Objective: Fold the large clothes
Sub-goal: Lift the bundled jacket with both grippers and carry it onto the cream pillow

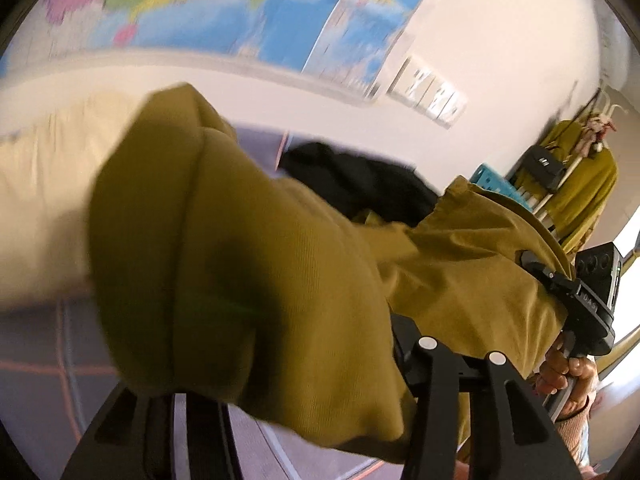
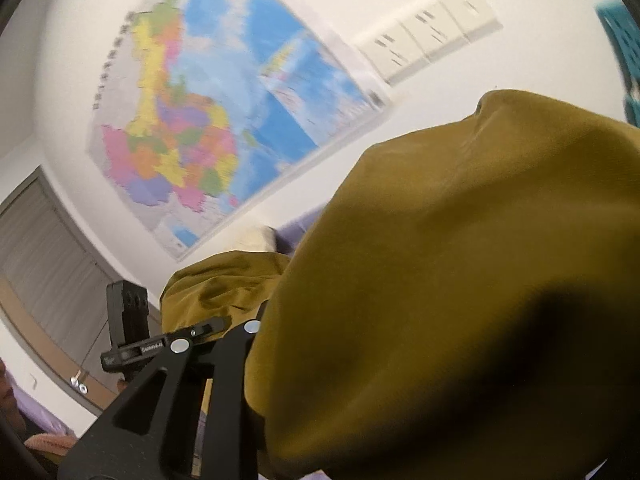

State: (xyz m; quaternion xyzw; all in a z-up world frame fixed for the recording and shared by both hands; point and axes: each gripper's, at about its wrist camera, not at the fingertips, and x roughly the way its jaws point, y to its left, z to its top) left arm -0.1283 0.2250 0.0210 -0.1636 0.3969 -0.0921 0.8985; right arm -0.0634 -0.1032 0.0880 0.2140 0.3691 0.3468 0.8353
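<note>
Left wrist view: Blurred throughout. Mustard garment bunched and draped over the left gripper, hiding the fingertips. Two black fingers seen only at their base, with cloth between and over them. Probably gripping the fabric, yet cannot tell for certain. Right gripper at the right edge, buried in the same garment, with a hand below it on the handle. Dark clothing beyond the mustard cloth. Lilac bed sheet with thin red lines underneath. Pale cream fabric to the left. Second mustard garment hanging on a rack at the far right. Wall map and wall sockets above.

Right wrist view: Same mustard garment filling the right half, lifted clear and sagging in a rounded mass. Right gripper with finger bases close together and cloth spilling over the tips. Grip state not visible, cannot tell. Left gripper just beside, also under the fabric. Map, sockets, and a grey door behind.

Progress, as judged: early. Garment held aloft, crumpled, with no clean fold line or flattened panel visible. Spreading flat on the bed and all folds apparently left to do.

Obstructions: dark clothing and cream fabric occupying bed space near the likely laying area. Fabric over both cameras limiting sight of the fingers.
</note>
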